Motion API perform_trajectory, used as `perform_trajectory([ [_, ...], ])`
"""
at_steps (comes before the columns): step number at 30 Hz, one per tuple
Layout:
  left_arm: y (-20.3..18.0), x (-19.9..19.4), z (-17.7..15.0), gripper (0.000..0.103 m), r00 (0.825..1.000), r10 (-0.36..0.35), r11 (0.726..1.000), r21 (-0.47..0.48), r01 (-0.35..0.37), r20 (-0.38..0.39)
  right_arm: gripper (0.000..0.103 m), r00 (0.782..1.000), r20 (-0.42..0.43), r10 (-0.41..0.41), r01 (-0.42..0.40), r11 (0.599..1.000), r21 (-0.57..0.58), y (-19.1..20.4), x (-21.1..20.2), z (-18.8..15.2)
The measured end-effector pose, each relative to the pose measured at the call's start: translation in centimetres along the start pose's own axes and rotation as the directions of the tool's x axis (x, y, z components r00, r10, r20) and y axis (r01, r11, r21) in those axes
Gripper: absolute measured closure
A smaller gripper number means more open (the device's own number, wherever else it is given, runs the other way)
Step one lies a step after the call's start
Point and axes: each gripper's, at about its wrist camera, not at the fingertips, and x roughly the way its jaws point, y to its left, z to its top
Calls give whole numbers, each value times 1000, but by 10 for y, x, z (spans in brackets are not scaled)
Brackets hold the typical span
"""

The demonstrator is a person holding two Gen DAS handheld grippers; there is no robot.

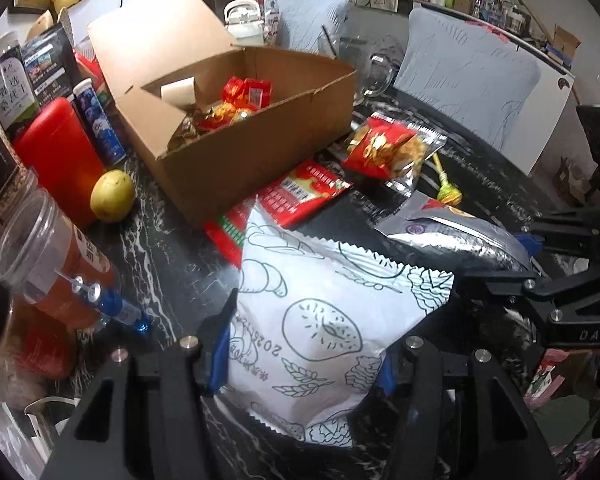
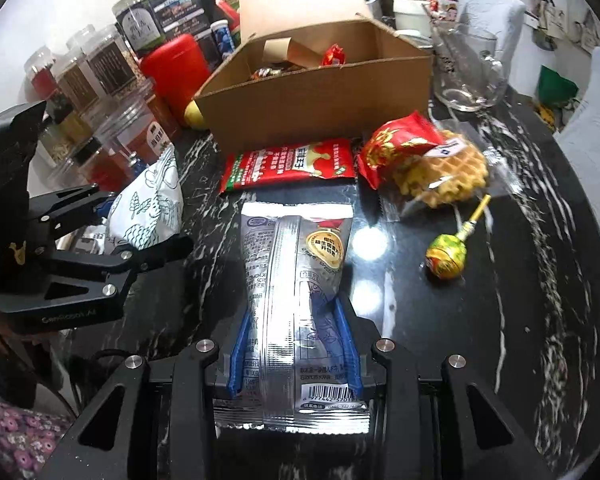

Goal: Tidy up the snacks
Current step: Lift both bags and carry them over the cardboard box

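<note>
Black marbled table (image 2: 520, 280), cardboard box (image 2: 320, 92), red packet (image 2: 292, 164), waffle (image 2: 444, 176), lollipop (image 2: 446, 258), perhaps lemon (image 1: 112, 196)

Left tool (image 1: 304, 344) clamped on white snack bag (image 1: 320, 308) above dark tabletop (image 1: 160, 248). Farther: open cardboard box (image 1: 236, 128) holding red candies (image 1: 246, 94); lollipop (image 1: 449, 192) right, yellow fruit (image 1: 112, 196) left.

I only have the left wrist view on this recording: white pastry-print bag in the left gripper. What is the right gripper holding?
Observer: The right gripper is shut on a silver foil packet, barcode end toward the camera.
Operator: I see something orange under the red bag. What is it?
Observer: A waffle in clear wrap, partly under the red snack bag.
Operator: Does the lollipop touch anything?
Observer: No; the lollipop lies alone on the black marble table, stick pointing toward the waffle.
</note>
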Motion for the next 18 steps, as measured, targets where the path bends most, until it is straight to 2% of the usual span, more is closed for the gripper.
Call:
perform_trajectory([
  [10, -18, -27, 11, 48, 997, -25, 1000, -7, 26, 75, 65, 996, 92, 6, -8, 1000, 20, 0, -43, -10],
  [18, -25, -50, 35, 48, 988, -20, 1000, 13, 18, 154, 65, 985, 172, 21, -18, 1000, -16, 1, -71, 7],
])
